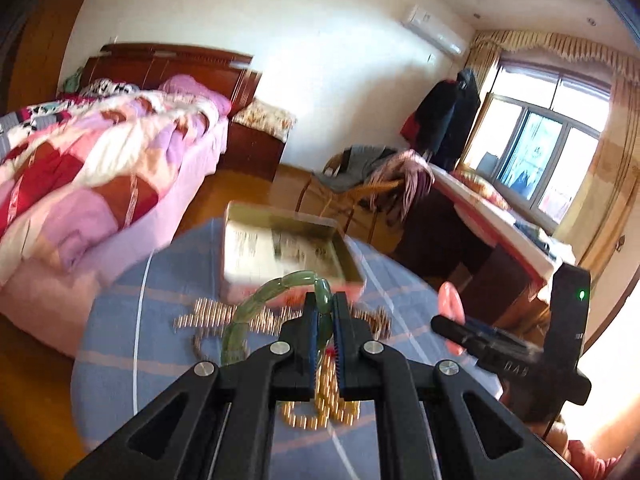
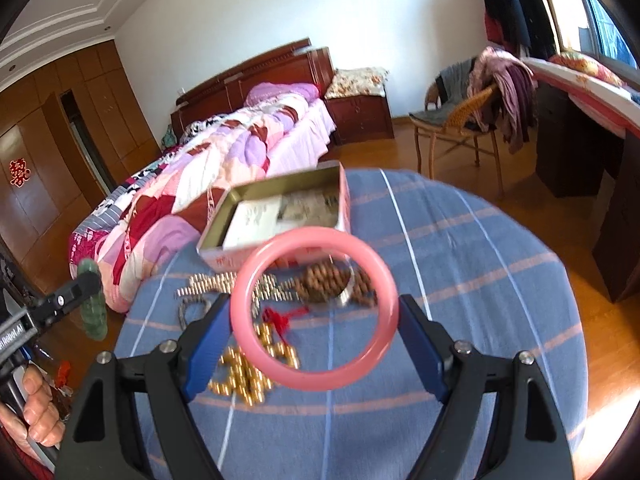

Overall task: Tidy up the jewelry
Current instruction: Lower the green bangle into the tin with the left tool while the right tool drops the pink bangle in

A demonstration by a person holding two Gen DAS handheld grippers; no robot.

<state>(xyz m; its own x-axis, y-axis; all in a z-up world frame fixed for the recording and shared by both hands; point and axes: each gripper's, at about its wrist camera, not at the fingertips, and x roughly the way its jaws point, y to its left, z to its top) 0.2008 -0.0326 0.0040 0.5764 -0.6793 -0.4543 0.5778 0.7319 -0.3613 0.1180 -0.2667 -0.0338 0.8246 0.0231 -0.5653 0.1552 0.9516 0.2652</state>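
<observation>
My left gripper (image 1: 323, 312) pinches a green bracelet (image 1: 256, 304); my right gripper (image 2: 316, 316) spans a pink bangle (image 2: 316, 314). Both hang above the tin box (image 2: 280, 208), which holds no jewelry I can see; gold beads (image 2: 244, 376), silver chain (image 2: 208, 284) and brown beads (image 2: 320, 280) lie on the table (image 2: 460, 260).

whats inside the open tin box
The tin box holds only what looks like flat printed paper on its bottom; no jewelry shows. The near wall and the pink bangle hide the front strip.

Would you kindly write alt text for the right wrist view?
The right gripper holds a pink bangle across its width above a blue striped cloth. Beneath lie gold beads and other bracelets, with an open tin box behind.
</observation>
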